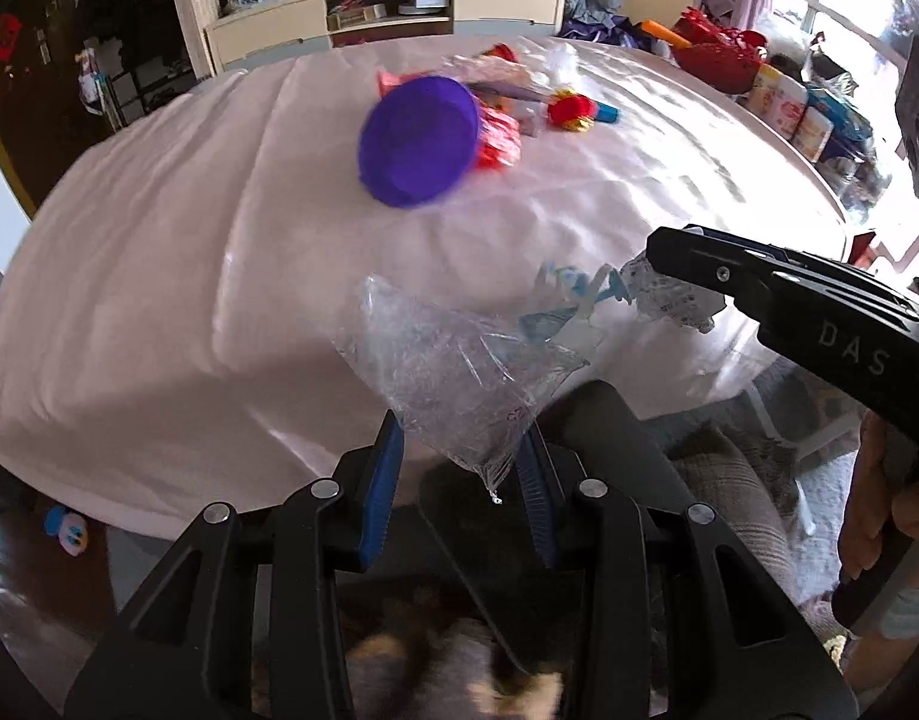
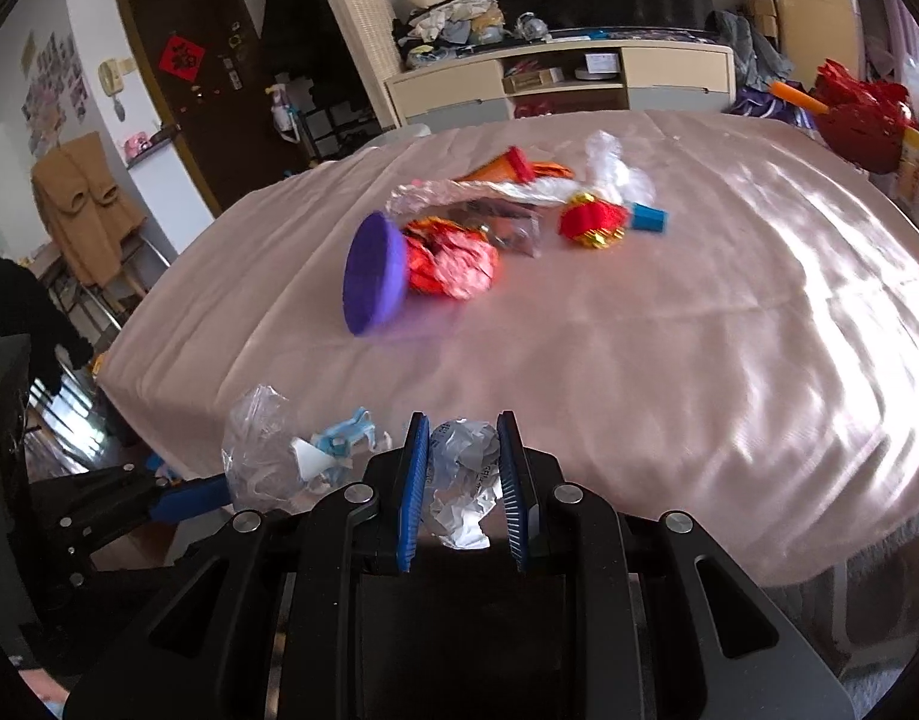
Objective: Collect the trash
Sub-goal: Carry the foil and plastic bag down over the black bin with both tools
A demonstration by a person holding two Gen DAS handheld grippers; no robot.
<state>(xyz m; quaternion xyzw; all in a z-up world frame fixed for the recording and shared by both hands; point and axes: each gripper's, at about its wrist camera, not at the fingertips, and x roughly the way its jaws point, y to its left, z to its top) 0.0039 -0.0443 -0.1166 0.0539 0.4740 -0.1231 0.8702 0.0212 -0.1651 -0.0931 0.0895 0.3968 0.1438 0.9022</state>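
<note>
My left gripper [image 1: 462, 447] is shut on a clear plastic bag [image 1: 453, 372] held above the near edge of the pink-covered table [image 1: 159, 252]; it also shows in the right wrist view [image 2: 189, 495] with the bag [image 2: 255, 450]. My right gripper [image 2: 462, 474] is shut on a crumpled white wrapper [image 2: 465, 480]; it shows in the left wrist view [image 1: 654, 267] with the wrapper [image 1: 669, 297]. Torn blue-white scraps [image 1: 573, 300] hang between the bag and the wrapper. A purple bowl [image 2: 372, 273] lies tipped on its side mid-table, next to a red foil wrapper [image 2: 453, 264].
Beyond the bowl lie silver foil [image 2: 459, 195], an orange tube [image 2: 507, 168], a red lantern ornament [image 2: 594, 219], a blue piece [image 2: 648, 217] and clear plastic [image 2: 609, 171]. A cluttered TV cabinet [image 2: 561, 81] stands behind the table. Boxes and red bags [image 1: 717, 54] crowd the right side.
</note>
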